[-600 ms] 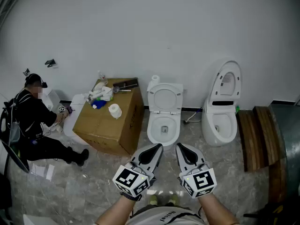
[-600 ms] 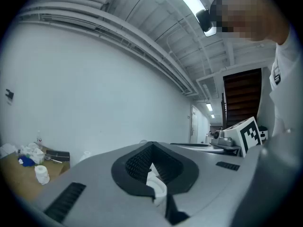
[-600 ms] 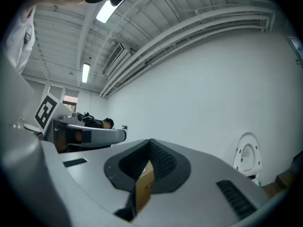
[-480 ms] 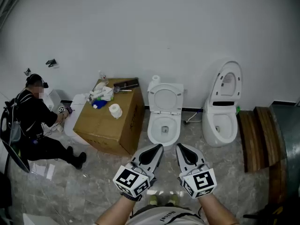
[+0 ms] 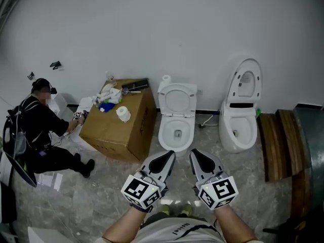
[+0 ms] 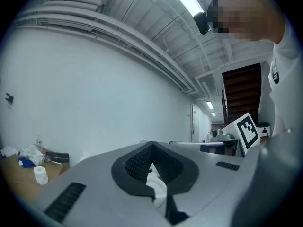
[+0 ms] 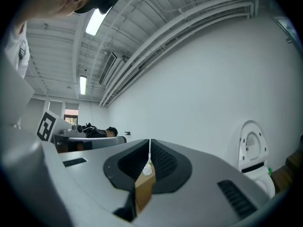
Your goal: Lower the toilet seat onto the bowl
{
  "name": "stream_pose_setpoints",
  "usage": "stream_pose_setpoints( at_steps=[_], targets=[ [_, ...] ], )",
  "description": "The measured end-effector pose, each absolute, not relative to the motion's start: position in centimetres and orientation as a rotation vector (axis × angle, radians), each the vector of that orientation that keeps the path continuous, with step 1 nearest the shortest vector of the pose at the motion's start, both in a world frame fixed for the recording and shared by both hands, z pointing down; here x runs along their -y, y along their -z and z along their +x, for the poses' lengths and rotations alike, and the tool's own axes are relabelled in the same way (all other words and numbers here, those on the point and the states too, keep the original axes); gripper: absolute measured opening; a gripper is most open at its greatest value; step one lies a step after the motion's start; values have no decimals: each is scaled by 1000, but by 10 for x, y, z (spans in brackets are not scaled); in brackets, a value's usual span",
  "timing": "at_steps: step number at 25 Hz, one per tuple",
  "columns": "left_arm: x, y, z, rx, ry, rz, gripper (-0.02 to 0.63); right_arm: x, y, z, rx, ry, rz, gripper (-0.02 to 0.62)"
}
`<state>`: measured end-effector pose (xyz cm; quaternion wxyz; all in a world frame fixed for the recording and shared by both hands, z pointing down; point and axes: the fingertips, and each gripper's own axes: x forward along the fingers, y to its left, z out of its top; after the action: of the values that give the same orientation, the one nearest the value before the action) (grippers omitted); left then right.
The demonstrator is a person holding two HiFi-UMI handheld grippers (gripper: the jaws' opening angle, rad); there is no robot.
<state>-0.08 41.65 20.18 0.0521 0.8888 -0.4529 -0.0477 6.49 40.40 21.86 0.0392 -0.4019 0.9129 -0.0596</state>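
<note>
In the head view a white toilet stands against the wall in the middle, its seat point(image 5: 177, 98) raised upright above the open bowl point(image 5: 175, 131). Both grippers hover side by side in front of it, well short of the bowl, over the floor. My left gripper point(image 5: 166, 160) has its jaws together with nothing held; in the left gripper view point(image 6: 150, 147) the tips meet. The jaws of my right gripper point(image 5: 197, 158) are likewise together and empty, and they meet at the tips in the right gripper view point(image 7: 149, 145).
A second white toilet point(image 5: 238, 128) with its lid up stands to the right, also in the right gripper view point(image 7: 254, 161). A cardboard box point(image 5: 121, 128) with a paper roll and clutter sits left of the middle toilet. A person point(image 5: 43, 133) sits on the floor at far left. Wooden planks point(image 5: 277, 146) lie at right.
The head view has shifted, so both toilets and the box sit a little higher in the frame. The grippers hold nearly the same place. The seated person has moved slightly.
</note>
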Motion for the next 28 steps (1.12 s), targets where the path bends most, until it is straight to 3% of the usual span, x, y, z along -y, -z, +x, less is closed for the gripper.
stream_pose_setpoints(
  at_steps=[16, 28],
  targets=[
    [-369, -216, 5, 1366, 143, 2706, 9, -359, -232, 83, -2758, 237, -1285, 18],
    [-202, -240, -38, 1309, 93, 2771, 9, -199, -258, 29, -2773, 278, -1387, 20]
  ],
)
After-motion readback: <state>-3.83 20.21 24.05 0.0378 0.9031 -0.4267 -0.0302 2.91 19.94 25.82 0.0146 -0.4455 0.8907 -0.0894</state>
